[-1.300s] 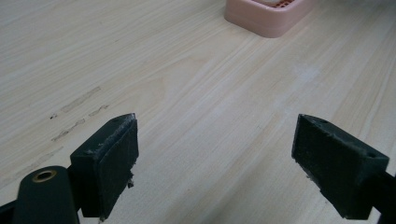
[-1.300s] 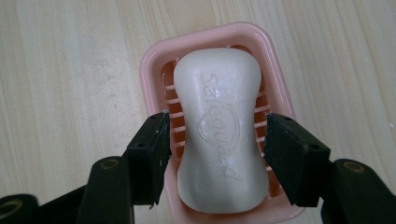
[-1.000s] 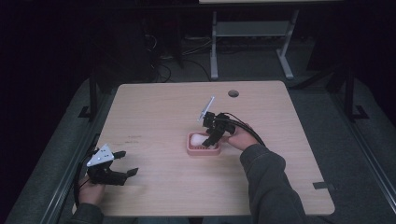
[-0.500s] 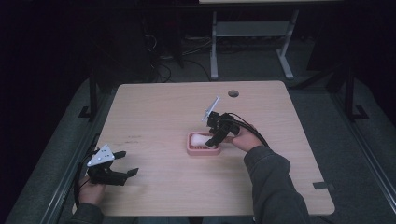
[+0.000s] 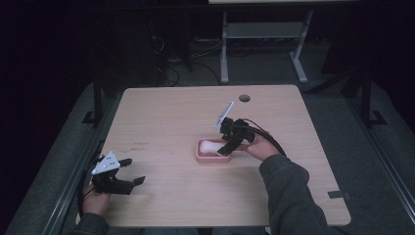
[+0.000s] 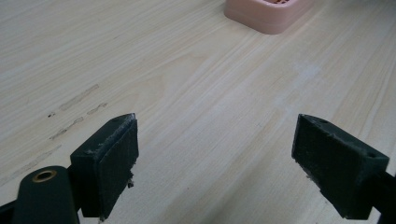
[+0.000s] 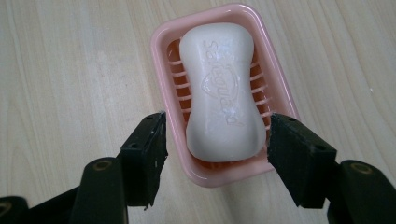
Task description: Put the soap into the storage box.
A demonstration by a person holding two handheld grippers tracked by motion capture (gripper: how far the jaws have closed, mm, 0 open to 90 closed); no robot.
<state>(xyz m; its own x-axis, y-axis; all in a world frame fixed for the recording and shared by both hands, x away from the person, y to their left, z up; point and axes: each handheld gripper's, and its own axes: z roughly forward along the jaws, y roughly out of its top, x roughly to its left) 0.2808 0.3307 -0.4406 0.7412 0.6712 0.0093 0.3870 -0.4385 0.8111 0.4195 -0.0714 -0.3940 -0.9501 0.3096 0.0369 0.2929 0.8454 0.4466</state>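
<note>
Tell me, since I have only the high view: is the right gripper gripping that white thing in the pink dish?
Observer: No. The right gripper is open. Its jaws have just been opening and flank the soap bar without pressing it.
Operator: Is the bar in the dish?
Observer: Yes, it lies flat on the ribbed floor of the pink soap dish, lettering up.
Operator: And the left gripper?
Observer: The left gripper is open over bare table.

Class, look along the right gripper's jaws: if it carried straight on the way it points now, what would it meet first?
Most likely the white soap bar lying in the pink soap dish. The right gripper has just been opening, with the bar's near end between its jaws and clear of both. Depth is hard to judge.
</note>
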